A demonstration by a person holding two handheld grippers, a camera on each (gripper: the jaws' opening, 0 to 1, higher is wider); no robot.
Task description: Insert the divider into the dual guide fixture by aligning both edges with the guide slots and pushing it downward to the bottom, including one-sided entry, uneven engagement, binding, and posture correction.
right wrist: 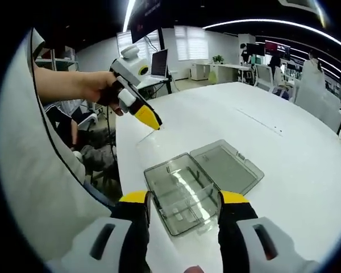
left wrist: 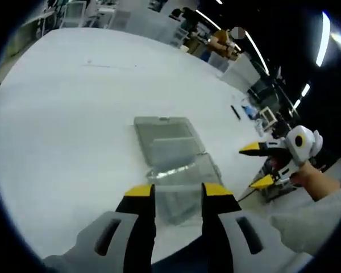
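Observation:
A clear grey plastic box [left wrist: 184, 185] lies on the white table [left wrist: 74, 114], its hinged lid [left wrist: 165, 136] folded out flat beside it. My left gripper [left wrist: 179, 190] hovers open just short of the box, nothing between its yellow tips. My right gripper [left wrist: 257, 165] enters from the right, open and held off the box. In the right gripper view the same box [right wrist: 179, 196] sits just past my open right gripper [right wrist: 184, 197], with the lid [right wrist: 227, 166] to its right. The left gripper [right wrist: 150, 120] hangs above the table's near edge. I cannot make out a separate divider inside the box.
A small dark pen-like object [left wrist: 235, 112] lies further along the table. The table edge [right wrist: 119, 165] runs left of the box, with a seated person and chairs [right wrist: 82, 142] beyond it. Desks and monitors [right wrist: 159, 62] stand at the back.

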